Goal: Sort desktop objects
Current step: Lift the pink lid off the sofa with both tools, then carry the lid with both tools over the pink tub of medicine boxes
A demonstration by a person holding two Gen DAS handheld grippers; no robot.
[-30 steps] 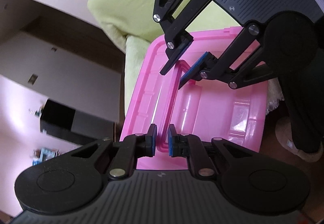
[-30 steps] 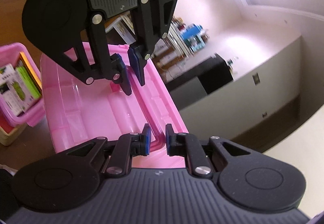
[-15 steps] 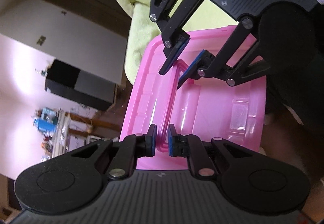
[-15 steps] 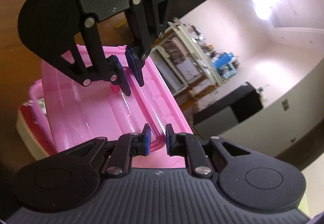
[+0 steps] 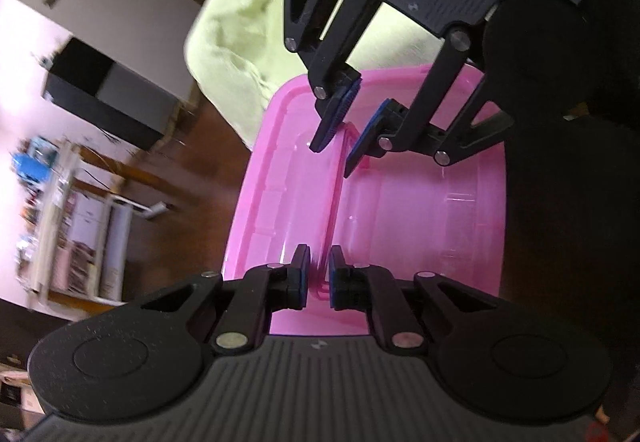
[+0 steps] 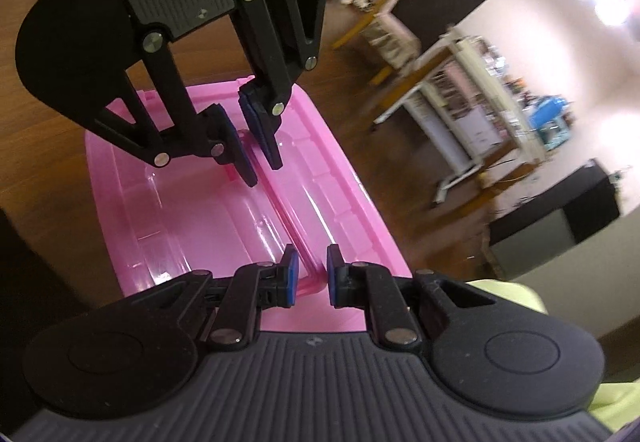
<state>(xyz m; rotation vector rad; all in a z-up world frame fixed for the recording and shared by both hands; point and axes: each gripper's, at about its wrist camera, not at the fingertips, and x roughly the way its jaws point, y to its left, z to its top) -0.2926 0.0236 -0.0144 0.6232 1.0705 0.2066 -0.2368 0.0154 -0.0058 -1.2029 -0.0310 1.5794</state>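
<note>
A translucent pink plastic lid [image 5: 420, 210] with a raised loop handle along its middle hangs in the air between both grippers. My left gripper [image 5: 319, 278] is shut on the near end of that handle. From the opposite side, my right gripper [image 5: 332, 158] clamps the handle's far end. In the right wrist view the same lid [image 6: 192, 226] lies tilted over the floor. There my right gripper [image 6: 311, 274] pinches the handle's near end and my left gripper [image 6: 263, 172] the far end. The underside of the lid is hidden.
A yellow-green blanket [image 5: 240, 22] lies behind the lid, and its edge [image 6: 508, 294] shows beside my right gripper. Brown wooden floor [image 6: 40, 162] is below. A white shelf rack [image 6: 480, 102] full of items and a black cabinet [image 6: 560, 210] stand along the wall.
Both views have swung as the lid moved with the two grippers on it. The pink bin of books seen earlier at the left of the right wrist view is out of sight. Both grips look unchanged.
</note>
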